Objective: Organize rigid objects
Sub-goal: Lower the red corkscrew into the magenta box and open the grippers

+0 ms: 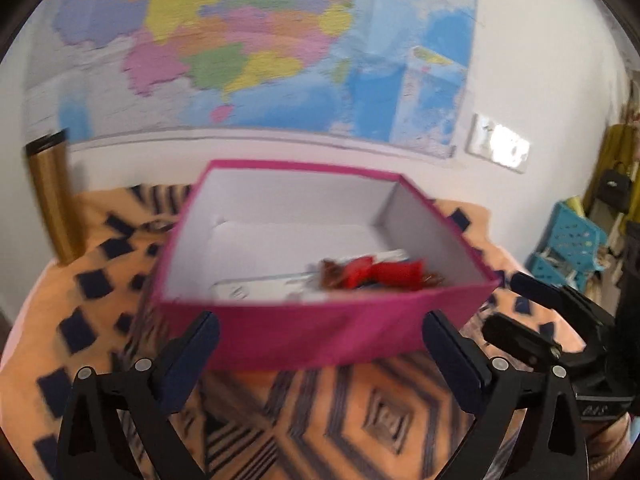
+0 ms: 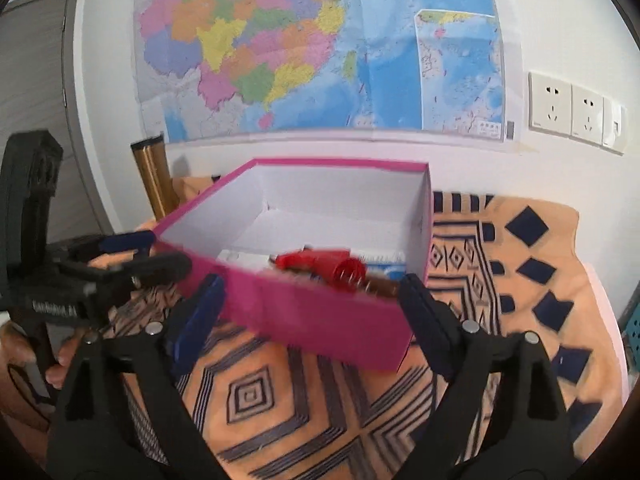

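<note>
A pink box (image 1: pixel 320 336) with a white inside sits on the patterned cloth. It also shows in the right wrist view (image 2: pixel 320 316). Inside lie a red hand grip (image 2: pixel 328 266) with a metal spring, a brown brush-like object (image 2: pixel 382 286) and a white packet (image 1: pixel 264 286). The red grip also shows in the left wrist view (image 1: pixel 384 272). My left gripper (image 1: pixel 320 344) is open, its fingers on either side of the box's near wall. My right gripper (image 2: pixel 312 308) is open, its fingers also spread across the box's near wall.
An orange and navy patterned cloth (image 2: pixel 320 408) covers the table. A gold cylinder (image 2: pixel 154 176) stands at the back left by the wall. A map (image 2: pixel 320 44) hangs on the wall, with sockets (image 2: pixel 568 104) to its right. Teal crates (image 1: pixel 568 248) stand at the far right.
</note>
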The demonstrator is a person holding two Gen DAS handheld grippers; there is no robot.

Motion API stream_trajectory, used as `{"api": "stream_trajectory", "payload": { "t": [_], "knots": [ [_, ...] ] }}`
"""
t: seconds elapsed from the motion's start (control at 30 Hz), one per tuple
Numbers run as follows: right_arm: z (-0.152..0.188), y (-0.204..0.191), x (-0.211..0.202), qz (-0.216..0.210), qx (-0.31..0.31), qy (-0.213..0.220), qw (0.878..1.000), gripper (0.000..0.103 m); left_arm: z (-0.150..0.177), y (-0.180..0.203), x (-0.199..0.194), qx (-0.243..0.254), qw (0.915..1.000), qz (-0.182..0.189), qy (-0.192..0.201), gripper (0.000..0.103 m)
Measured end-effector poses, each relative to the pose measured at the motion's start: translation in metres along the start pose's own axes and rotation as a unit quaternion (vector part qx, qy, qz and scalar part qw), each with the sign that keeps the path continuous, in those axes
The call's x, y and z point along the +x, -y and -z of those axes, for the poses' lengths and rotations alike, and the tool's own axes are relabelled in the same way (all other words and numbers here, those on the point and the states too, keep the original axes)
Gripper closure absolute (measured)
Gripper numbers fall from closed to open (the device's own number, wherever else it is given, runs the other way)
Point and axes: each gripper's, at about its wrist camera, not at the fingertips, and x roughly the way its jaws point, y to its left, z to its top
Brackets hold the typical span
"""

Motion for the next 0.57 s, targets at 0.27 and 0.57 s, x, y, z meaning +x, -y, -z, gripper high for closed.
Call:
{"api": "stream_trajectory", "payload": {
  "t": [0.27, 0.57],
  "knots": [
    [0.030, -0.027, 0.010, 0.014, 0.003, -0.030, 0.999, 0.006, 0.028, -0.016, -0.009, -0.015, 0.9990, -0.038, -0.018, 0.000],
    [0.041, -0.037, 0.012, 0.002, 0.013, -0.047, 0.999, 0.006, 0.046, -0.011, -0.012, -0.003, 0.9983, -0.055, -0.021, 0.000]
  ]
}}
